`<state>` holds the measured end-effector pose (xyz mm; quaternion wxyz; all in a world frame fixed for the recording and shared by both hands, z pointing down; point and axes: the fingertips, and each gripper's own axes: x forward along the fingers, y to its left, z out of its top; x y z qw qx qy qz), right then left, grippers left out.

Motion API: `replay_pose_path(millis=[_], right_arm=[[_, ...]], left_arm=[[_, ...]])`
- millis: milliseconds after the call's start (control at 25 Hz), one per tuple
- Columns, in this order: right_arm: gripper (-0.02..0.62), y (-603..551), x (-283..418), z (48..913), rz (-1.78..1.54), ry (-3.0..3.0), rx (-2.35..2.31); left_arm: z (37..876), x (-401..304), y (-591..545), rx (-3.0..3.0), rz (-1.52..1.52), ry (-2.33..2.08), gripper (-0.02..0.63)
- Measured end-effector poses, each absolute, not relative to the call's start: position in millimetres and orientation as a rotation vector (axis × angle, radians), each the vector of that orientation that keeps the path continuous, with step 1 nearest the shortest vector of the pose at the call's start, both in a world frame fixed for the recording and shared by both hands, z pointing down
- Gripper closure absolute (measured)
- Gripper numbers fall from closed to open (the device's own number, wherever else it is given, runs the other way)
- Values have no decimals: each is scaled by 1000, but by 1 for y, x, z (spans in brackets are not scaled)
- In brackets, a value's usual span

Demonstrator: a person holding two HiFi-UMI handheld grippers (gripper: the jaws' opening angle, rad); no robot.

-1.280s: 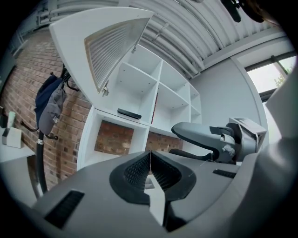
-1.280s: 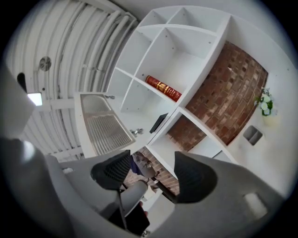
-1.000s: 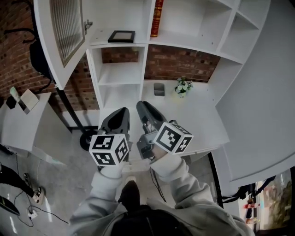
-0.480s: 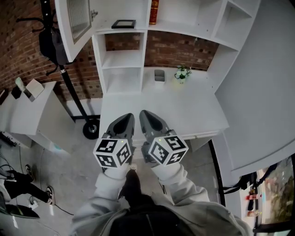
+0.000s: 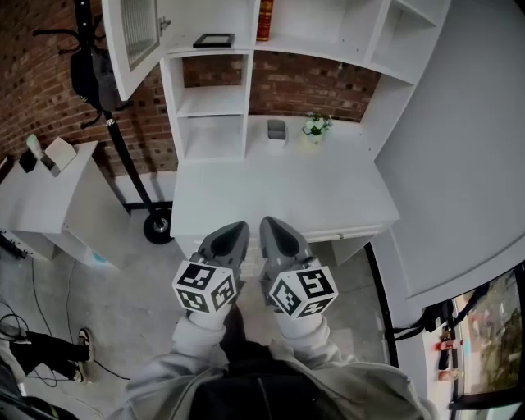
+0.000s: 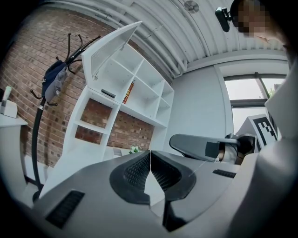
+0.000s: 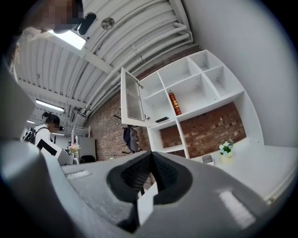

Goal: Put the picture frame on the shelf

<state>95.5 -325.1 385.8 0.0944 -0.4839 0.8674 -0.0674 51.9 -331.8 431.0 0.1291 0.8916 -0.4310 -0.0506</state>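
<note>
The black picture frame (image 5: 213, 39) lies flat on a white shelf (image 5: 212, 56) at the upper left of the shelving, beside an open cabinet door (image 5: 135, 37). It also shows in the left gripper view as the frame (image 6: 108, 93) and in the right gripper view as the frame (image 7: 162, 119). Both grippers hang side by side, well short of the desk and near the person's body. My left gripper (image 5: 234, 235) is shut and holds nothing, its pads meeting (image 6: 150, 154). My right gripper (image 5: 272, 228) is likewise shut and holds nothing (image 7: 151, 155).
A white desk (image 5: 279, 197) stands under the shelving with a small grey holder (image 5: 276, 131) and a flower pot (image 5: 314, 127) at its back. A red book (image 5: 264, 15) stands on an upper shelf. At the left are a coat stand with a bag (image 5: 89, 74) and a white side table (image 5: 49, 205).
Both grippers have drawn back together from over the desk's front to above the floor near the person. The shelving and the frame now sit farther off in the head view.
</note>
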Motion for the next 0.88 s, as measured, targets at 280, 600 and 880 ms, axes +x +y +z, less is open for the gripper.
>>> replay_pose_path(millis=[280, 600, 880], right_arm=[[597, -304, 102, 397, -225, 2572, -1470], [597, -285, 106, 406, -247, 2563, -1485], [597, -271, 102, 413, -283, 2575, -1467]], left_arm=[[432, 66, -313, 2616, -145, -1195, 601], [437, 70, -292, 2619, -140, -1179, 601], [445, 70, -278, 2608, -127, -1172, 601]])
